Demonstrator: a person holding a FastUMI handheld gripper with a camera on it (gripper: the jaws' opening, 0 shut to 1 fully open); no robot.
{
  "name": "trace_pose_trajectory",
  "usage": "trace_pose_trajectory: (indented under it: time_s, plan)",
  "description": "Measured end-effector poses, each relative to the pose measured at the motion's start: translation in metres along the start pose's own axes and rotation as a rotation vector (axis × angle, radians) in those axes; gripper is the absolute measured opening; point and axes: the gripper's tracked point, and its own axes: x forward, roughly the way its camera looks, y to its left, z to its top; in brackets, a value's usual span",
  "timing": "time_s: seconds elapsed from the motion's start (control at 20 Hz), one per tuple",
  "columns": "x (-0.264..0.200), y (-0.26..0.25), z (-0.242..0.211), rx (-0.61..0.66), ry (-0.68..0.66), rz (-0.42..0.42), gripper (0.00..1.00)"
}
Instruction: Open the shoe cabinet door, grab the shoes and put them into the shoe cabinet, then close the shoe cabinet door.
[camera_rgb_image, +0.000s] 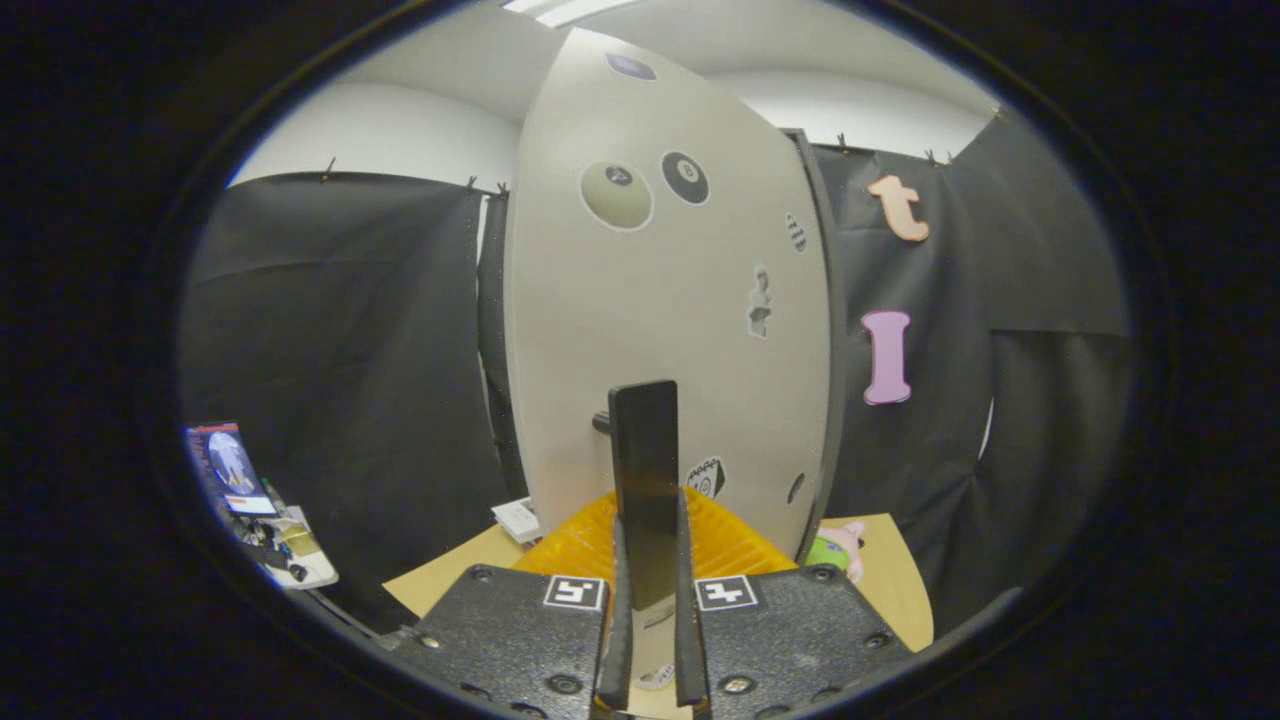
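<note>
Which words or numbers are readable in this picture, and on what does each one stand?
"8": on the black ball sticker on the cabinet door.
Pale ball sticker: its number is too blurred to read.
Other stickers: no readable text.
The fingers grip the door handle.

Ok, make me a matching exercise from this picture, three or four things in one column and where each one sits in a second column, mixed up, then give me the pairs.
Things:
1. door handle
2. cabinet door
3. orange tray
4. green and pink plush toy

Places:
A. on the table, just right of the door's lower edge
B. clamped between the fingers of the gripper
C. under the handle, just ahead of the fingers
D. standing tall beyond the handle, with stickers on it

Pairs: 1-B, 2-D, 3-C, 4-A
</note>
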Motion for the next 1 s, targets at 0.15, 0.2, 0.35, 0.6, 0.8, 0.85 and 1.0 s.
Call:
trace_pose_trajectory:
  time_s: [0.15,0.2,0.35,0.6,0.8,0.85,1.0]
  plan:
    - [-0.002,-0.005,0.0,-0.009,-0.002,-0.033,0.2]
    - [-0.002,-0.008,0.001,-0.016,-0.005,-0.038,0.2]
    - [-0.006,-0.01,0.001,0.006,-0.003,-0.031,0.19]
    - [-0.017,-0.031,0.0,-0.014,-0.025,-0.118,0.18]
    - [-0.031,-0.078,0.003,-0.019,-0.06,-0.226,0.12]
    - [-0.037,-0.098,0.004,-0.008,-0.067,-0.268,0.11]
    - [-0.038,-0.124,0.005,0.004,-0.075,-0.259,0.04]
